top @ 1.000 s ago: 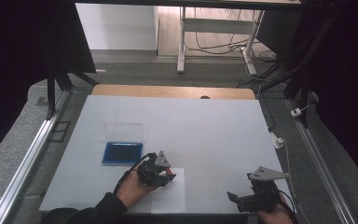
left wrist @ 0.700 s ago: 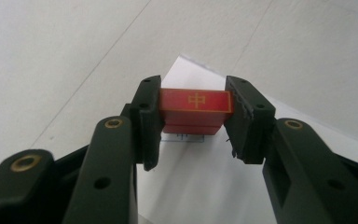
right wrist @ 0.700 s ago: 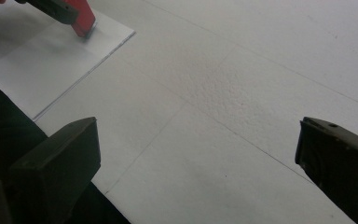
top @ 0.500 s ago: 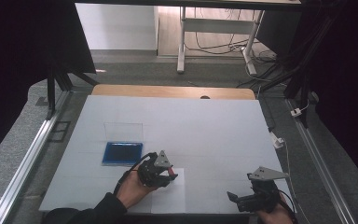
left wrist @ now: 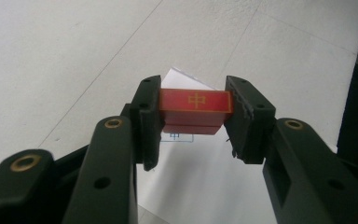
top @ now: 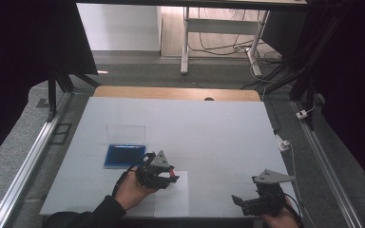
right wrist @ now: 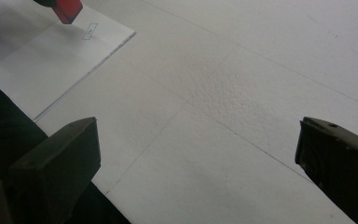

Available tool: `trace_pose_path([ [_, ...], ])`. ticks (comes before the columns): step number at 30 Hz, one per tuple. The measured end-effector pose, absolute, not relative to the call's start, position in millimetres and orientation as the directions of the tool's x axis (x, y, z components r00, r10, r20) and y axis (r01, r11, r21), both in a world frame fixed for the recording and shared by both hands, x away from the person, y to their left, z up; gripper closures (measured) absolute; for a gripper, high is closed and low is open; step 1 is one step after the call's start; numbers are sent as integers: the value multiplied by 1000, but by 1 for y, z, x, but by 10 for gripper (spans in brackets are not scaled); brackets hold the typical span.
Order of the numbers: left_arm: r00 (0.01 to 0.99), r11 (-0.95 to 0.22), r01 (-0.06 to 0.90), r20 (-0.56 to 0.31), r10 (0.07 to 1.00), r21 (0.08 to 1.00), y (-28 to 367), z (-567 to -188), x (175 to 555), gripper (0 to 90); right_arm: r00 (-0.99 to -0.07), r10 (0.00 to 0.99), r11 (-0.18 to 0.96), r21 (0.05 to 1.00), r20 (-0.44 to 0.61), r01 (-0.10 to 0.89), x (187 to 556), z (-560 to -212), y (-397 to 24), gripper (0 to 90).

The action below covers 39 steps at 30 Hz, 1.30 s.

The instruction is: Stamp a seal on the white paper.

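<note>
Between the left fingers: a small red stamp block [left wrist: 196, 109] is clamped by its two short ends, just above a white paper sheet [left wrist: 205, 182] on the tabletop [top: 209, 128].
Left gripper: left gripper [left wrist: 193, 105] is closed on the stamp block, one pad pressing each end; seen from the high view [top: 167, 172] it sits over the paper's upper left corner.
Right gripper: right gripper [right wrist: 196, 154] has its fingers spread wide with nothing between them, resting near the tabletop's near right edge, well apart from the paper.
Handling, by my judgement: small, light, rigid; smooth faces may slip, so the flat ends are the best place to hold it, as it is held now.
Looks: red rectangular block, gold outline and a gold character on the top face, a stepped lower section beneath.
Mark on paper: a small blue framed print [left wrist: 176, 136] lies right under the block.
Ink pad: a blue pad [top: 125, 155] with its clear lid [top: 126, 133] stands near the paper's left.
</note>
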<state>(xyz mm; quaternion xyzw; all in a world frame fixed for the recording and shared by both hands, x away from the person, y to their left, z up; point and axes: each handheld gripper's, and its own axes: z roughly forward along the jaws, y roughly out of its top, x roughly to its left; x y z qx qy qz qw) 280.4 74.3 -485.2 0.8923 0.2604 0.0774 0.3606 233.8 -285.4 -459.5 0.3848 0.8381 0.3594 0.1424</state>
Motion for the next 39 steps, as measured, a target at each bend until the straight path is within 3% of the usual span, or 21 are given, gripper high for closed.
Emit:
trace_pose_path([
  [39,774,-521,486,-67,630,702,130,-467,297,584,-662,749,441,716,39,542,234,-459,-287,0],
])
